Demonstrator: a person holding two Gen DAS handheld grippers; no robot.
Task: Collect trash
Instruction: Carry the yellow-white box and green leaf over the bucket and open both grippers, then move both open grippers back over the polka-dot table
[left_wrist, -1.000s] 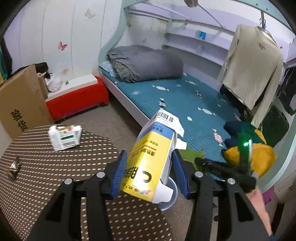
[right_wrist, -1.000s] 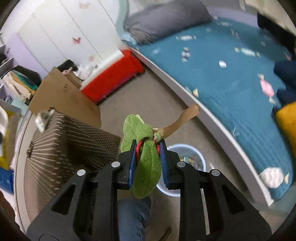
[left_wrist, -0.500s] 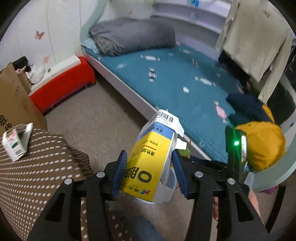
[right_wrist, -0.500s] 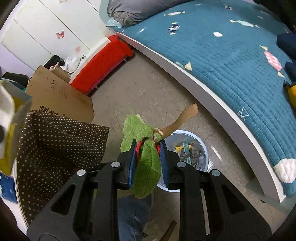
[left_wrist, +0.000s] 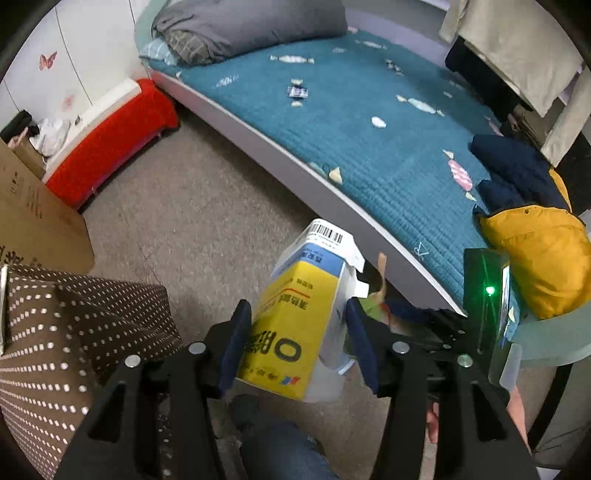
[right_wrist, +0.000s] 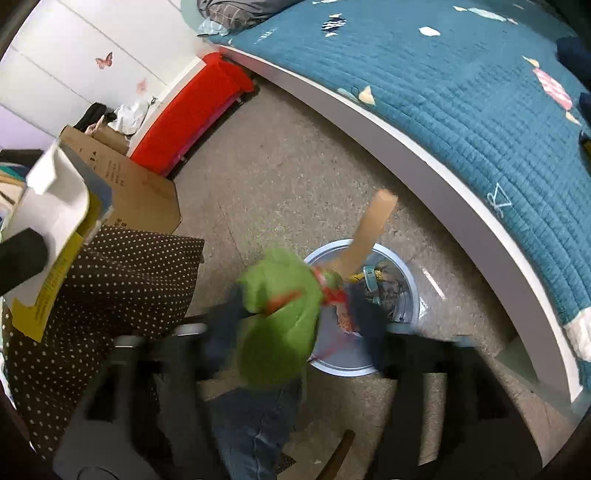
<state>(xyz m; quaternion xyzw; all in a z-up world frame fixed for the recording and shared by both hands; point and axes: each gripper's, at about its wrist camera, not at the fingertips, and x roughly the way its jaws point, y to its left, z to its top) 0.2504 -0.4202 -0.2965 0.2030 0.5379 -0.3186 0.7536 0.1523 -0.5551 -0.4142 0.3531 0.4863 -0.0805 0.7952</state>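
Here, in the left wrist view, the left tool is seen clenched on a yellow and white carton, which stands tilted between the blue pads; its jaws are opening slightly, yet the pads appear to press on the carton. The carton is best carried over the bin before any further release, since in this view only floor is seen around it and the bin is hidden. The bed lies beyond, and the dotted surface at the lower left.

In the right wrist view, the right tool is blurred, with its jaws opening. The green leafy bundle is between them, apparently freed, just at the near rim of the blue bin. A drop is judged likely to land inside only if the tool is held toward the bin's middle, the tan strip lying across its mouth.
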